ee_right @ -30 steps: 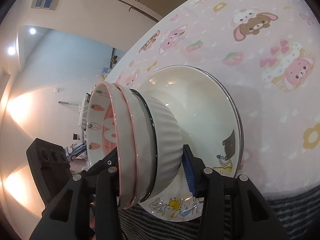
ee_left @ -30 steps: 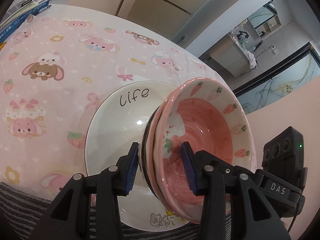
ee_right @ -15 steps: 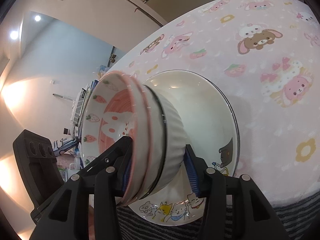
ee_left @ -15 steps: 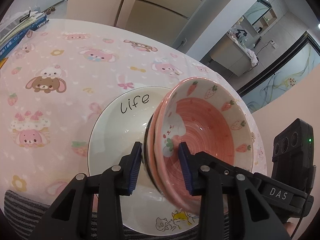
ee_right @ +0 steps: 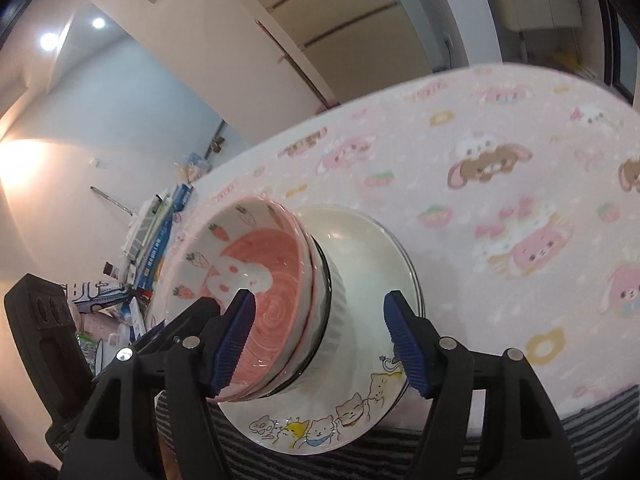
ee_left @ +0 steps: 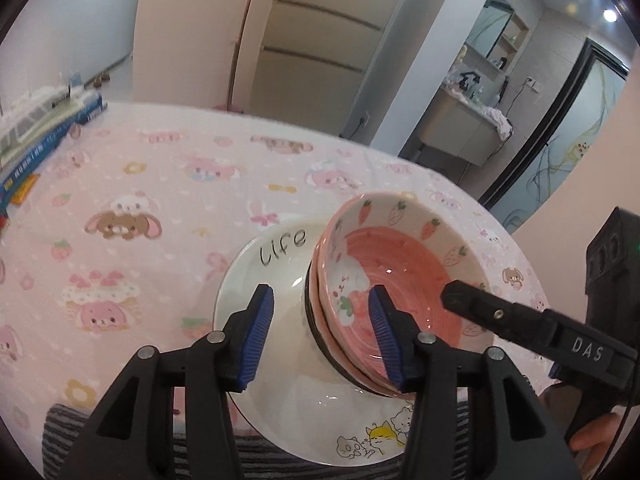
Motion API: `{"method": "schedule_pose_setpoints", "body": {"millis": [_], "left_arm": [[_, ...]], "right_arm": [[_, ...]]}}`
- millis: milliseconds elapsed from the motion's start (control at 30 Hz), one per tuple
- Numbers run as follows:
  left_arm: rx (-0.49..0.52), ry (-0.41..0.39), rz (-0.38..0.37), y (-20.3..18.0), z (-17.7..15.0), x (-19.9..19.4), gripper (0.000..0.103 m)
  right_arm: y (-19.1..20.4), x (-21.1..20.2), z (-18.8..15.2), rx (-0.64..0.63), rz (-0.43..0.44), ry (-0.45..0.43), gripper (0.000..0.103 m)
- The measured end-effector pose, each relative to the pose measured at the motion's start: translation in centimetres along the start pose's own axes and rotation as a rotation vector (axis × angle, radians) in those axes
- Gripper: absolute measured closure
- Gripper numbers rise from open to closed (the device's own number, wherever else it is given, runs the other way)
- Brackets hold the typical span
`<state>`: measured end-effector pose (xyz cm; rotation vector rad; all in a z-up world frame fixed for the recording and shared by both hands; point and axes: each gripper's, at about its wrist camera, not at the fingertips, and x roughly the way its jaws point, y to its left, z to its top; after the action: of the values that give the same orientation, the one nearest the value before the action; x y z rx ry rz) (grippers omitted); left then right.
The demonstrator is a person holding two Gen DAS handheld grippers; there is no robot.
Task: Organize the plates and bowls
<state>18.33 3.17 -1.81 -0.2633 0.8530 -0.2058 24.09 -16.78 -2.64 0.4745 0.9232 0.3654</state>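
- Bench (ee_left: pixel 168 168) under a pink cartoon-animal cloth; blue books (ee_left: pixel 44 136) at its far left edge.
- White cat-printed ceramic plate (ee_right: pixel 320 428) at the near edge carries the stack of bowls (ee_right: pixel 280 292), pink strawberry-pattern bowl uppermost.
- Left gripper (ee_left: pixel 320 336): fingers straddle the stack's rim, just been opening, pads clear.
- Right gripper (ee_right: pixel 320 344): likewise spread, released.

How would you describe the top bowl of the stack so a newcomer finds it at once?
On the pink cartoon tablecloth sits a big white plate lettered "Life". A stack of bowls stands on it. The top bowl alone shows a coral swirl inside, with strawberries and carrots around its rim.
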Motion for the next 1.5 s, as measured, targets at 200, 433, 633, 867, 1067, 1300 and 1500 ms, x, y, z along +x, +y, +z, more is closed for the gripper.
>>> {"method": "schedule_pose_setpoints", "body": {"millis": [200, 433, 633, 867, 1067, 1300, 1500], "left_arm": [[0.105, -0.281, 0.036, -1.3, 0.2, -5.8, 0.027], [0.255, -0.539, 0.115, -2.3, -0.7, -11.2, 0.005], [0.272, -0.642, 0.156, -2.1, -1.2, -13.4, 0.000], [0.336, -0.786, 0.178, -2.7, -2.8, -16.0, 0.000], [0.339, -0.876, 0.094, -2.6, -4.3, -17.8, 0.000], [0.369, -0.919, 0.097, -2.7, -6.1, -18.1, 0.000], [0.332, -0.879, 0.038, -2.5, -7.6, -17.1, 0.000]], "right_arm": [[0.6, -4.3, 0.5, -0.088, -0.046, -0.157, 0.026], [3.5, -8.3, -0.4, -0.253, -0.054, -0.355, 0.023], [4.8, -11.4, -1.6, -0.312, -0.051, -0.511, 0.000], [7.2, -15.1, -3.7, -0.461, -0.134, -0.730, 0.000], [7.4, -17.4, -5.0, -0.451, -0.104, -0.804, 0.000], [7.7, -18.0, -7.8, -0.515, -0.192, -0.905, 0.000], [7.0, -17.4, -9.8, -0.501, -0.162, -0.915, 0.000]]}}
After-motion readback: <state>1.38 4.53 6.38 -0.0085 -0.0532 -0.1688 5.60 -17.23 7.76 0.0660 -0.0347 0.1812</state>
